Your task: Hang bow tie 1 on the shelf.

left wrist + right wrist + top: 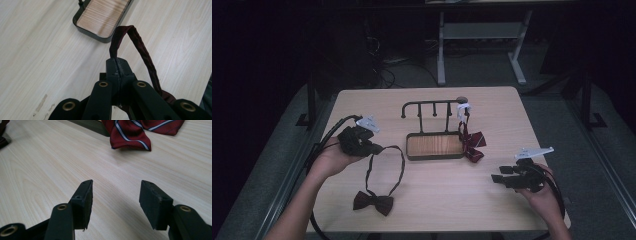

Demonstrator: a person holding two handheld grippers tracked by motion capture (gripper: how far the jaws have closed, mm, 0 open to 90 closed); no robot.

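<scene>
Lifting the dark bow tie by its neck strap, the left hand-held gripper is clamped on it; hanging it on the rack comes next. Right hand-held gripper gapes wide, idle above the table.

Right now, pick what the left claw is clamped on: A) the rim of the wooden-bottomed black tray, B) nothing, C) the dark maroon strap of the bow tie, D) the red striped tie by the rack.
C: the left claw is shut on the dark maroon strap of the bow tie, which loops up from its closed jaws.
</scene>
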